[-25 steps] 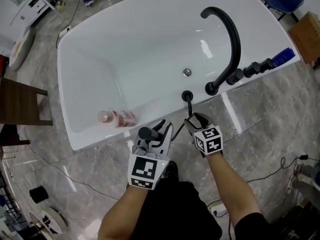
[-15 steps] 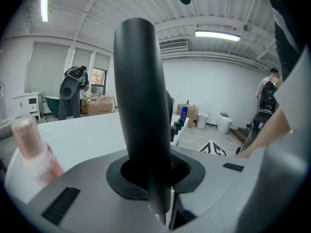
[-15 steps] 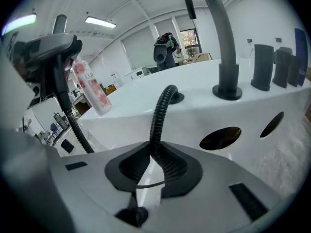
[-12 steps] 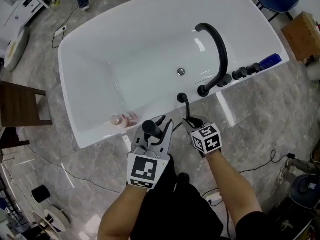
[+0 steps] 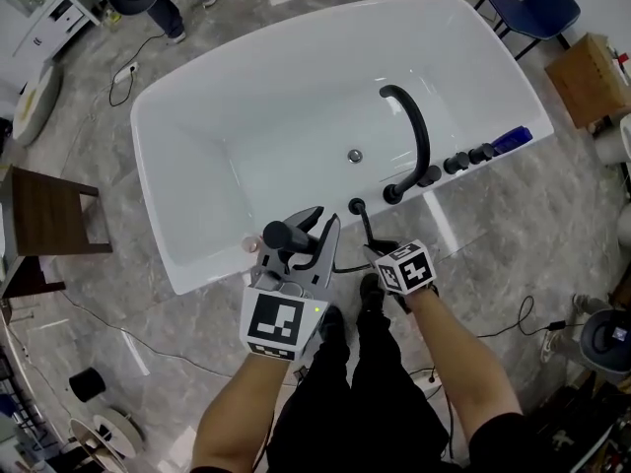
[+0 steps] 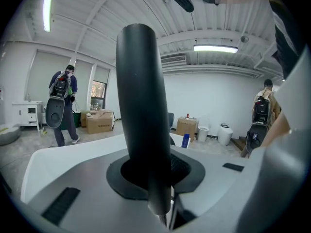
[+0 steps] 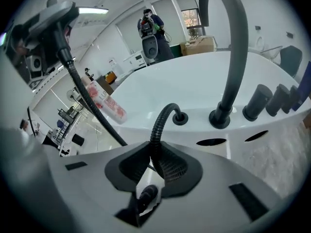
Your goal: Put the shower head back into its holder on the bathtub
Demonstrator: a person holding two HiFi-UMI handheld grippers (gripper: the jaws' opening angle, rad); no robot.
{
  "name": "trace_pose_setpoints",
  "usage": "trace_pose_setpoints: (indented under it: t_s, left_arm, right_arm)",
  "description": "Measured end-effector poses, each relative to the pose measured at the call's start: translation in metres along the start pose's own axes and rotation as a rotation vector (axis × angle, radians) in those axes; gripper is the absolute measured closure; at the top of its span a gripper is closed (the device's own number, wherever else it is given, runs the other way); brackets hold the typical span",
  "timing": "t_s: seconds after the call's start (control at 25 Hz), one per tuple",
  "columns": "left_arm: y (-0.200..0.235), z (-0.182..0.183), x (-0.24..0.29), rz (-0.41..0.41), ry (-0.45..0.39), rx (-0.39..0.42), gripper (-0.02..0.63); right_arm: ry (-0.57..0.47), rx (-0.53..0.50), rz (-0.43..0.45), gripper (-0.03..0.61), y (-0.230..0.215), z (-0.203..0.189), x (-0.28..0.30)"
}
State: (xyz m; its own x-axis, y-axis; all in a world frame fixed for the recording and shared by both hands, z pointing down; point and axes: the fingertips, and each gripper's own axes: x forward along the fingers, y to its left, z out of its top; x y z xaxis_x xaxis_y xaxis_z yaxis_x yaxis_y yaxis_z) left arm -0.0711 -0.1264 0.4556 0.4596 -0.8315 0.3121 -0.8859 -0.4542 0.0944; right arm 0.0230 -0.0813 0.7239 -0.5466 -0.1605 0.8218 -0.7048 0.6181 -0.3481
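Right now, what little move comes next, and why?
Probably swing the shower head toward the holder on the bathtub: the left gripper holds it away from the holder, and the right gripper has just closed its fingers on the hose.

Bright even light from ceiling strip lights [image 6: 215,48], glare on bathtub [image 5: 296,116], fisheye edges, foreground perhaps soft

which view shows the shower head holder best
The right gripper view: the holder is close and clear, hose emerging from it. The head view shows it as a small ring; the left gripper view misses it.
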Motion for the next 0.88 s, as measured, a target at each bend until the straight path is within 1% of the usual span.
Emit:
trace_pose_setpoints:
  t_s: [0.12,0.28,0.4,0.48,0.52,0.64,0.8,0.88]
  left_arm:
    - [-0.002,0.024,0.004,0.012,-0.019,0.023,0.534]
    - [0.009,0.049,-0.004,0.053,-0.032,0.020,0.534]
    - [0.011,0.053,-0.004,0.070,-0.028,0.044,0.534]
    - [0.010,0.055,-0.005,0.072,-0.029,0.047,0.534]
    - [0.011,0.056,-0.006,0.074,-0.032,0.045,0.534]
    - [0.019,0.049,-0.006,0.088,-0.023,0.038,0.534]
    - [0.022,0.019,0.004,0.105,0.018,0.007,0.534]
    - [0.023,0.004,0.009,0.113,0.037,-0.010,0.534]
  right_arm:
    - [0.062,0.013,0.027,0.502,-0.003,-0.009,0.004]
    - [0.125,0.031,0.036,0.502,-0.006,-0.010,0.017]
    - [0.122,0.077,0.032,0.500,-0.015,-0.008,0.023]
    - [0.114,0.114,0.050,0.499,-0.013,-0.010,0.025]
    - [0.114,0.114,0.063,0.500,-0.011,-0.009,0.027]
    - [0.125,0.078,0.072,0.502,-0.012,-0.002,0.036]
    - [0.094,0.107,0.048,0.500,-0.027,0.011,0.045]
    - [0.113,0.079,0.060,0.500,-0.027,0.008,0.048]
